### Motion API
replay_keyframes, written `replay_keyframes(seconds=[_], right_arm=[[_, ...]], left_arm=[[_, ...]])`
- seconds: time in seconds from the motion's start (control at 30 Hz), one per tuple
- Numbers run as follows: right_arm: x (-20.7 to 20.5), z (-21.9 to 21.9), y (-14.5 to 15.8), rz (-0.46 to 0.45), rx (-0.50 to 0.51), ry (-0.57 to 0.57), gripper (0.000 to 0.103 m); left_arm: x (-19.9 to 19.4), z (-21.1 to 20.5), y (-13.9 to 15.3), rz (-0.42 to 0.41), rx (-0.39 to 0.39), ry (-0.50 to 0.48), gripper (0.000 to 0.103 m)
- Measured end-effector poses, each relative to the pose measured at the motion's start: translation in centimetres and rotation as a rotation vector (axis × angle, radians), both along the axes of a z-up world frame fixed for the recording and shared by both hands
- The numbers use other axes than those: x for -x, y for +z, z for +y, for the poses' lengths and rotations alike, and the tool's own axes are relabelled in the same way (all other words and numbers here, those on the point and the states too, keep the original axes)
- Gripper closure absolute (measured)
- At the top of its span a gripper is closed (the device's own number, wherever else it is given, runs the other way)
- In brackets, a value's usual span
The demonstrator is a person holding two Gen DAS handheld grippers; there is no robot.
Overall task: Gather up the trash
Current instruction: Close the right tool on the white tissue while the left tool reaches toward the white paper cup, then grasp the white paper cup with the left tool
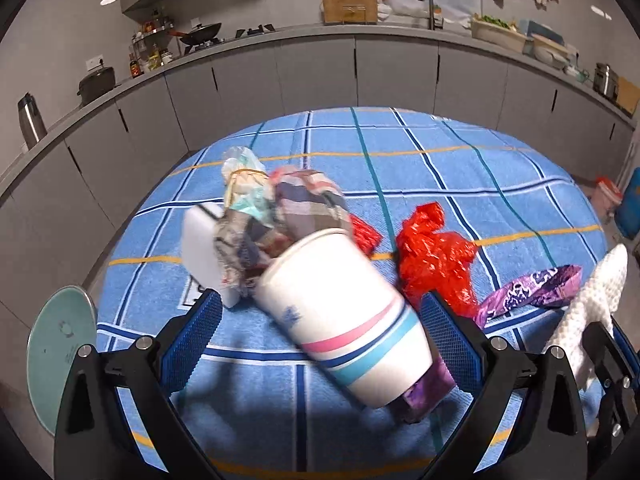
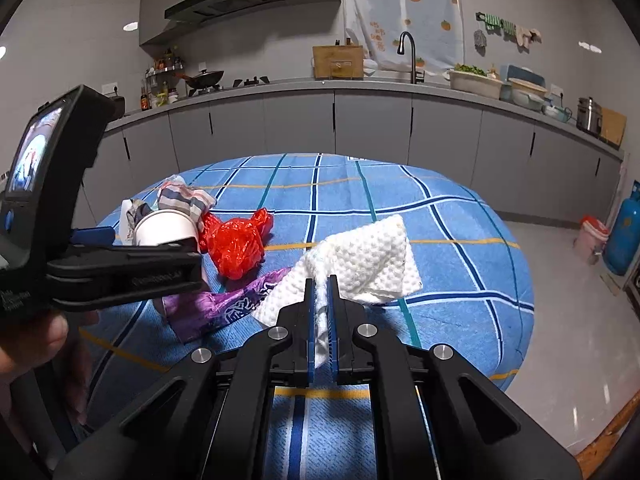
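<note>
Blue checked table (image 2: 460,216). Only from right wrist: right hand-held gripper (image 2: 320,292) clamped on white paper towel (image 2: 368,256). Only from left: left hand-held gripper (image 1: 320,308) apart around tilted paper cup (image 1: 344,312), stuffed with crumpled wrappers (image 1: 280,216).

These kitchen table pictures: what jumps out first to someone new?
A tilted paper cup stuffed with wrappers sits between the open left gripper. Beside it on the blue checked tablecloth lies a bright red plastic bag, while the right gripper pinches a white paper towel.
</note>
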State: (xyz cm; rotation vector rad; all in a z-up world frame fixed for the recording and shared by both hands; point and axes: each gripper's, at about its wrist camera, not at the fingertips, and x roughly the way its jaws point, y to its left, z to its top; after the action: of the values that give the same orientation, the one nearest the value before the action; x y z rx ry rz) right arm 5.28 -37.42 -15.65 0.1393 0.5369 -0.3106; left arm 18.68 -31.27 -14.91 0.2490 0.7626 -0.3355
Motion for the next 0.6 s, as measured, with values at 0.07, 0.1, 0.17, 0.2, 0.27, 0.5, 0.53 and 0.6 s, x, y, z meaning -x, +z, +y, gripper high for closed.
replay_keyframes(seconds=[0.07, 0.1, 0.17, 0.2, 0.27, 0.5, 0.53, 0.6], right_arm=[[0.2, -0.2, 0.0, -0.006, -0.002, -0.002, 0.097], [0.2, -0.2, 0.1, -0.011, -0.006, -0.001, 0.097], [0.4, -0.3, 0.1, -0.017, -0.007, 0.003, 0.097], [0.4, -0.3, 0.1, -0.021, -0.011, 0.006, 0.097], [0.5, -0.2, 0.0, -0.023, -0.017, 0.013, 0.097], [0.7, 0.2, 0.1, -0.029, -0.017, 0.032, 0.097], [0.8, 0.3, 0.2, -0.031, -0.016, 0.035, 0.097], [0.8, 0.5, 0.3, -0.033, -0.01, 0.041, 0.097]], left_arm=[[0.0, -0.5, -0.6, 0.009, -0.021, -0.009, 0.006], [0.1, -0.6, -0.9, 0.014, -0.024, -0.013, 0.006], [0.2, -0.8, -1.1, 0.016, -0.029, -0.024, 0.006], [0.4, -0.7, -1.1, 0.012, -0.034, -0.032, 0.006], [0.5, -0.5, -1.1, 0.012, -0.034, -0.051, 0.006], [1.0, 1.5, -0.8, 0.051, 0.011, -0.117, 0.027], [1.2, 1.7, -0.7, 0.05, 0.009, -0.126, 0.031], [1.5, 1.9, -0.5, 0.048, 0.013, -0.139, 0.036]])
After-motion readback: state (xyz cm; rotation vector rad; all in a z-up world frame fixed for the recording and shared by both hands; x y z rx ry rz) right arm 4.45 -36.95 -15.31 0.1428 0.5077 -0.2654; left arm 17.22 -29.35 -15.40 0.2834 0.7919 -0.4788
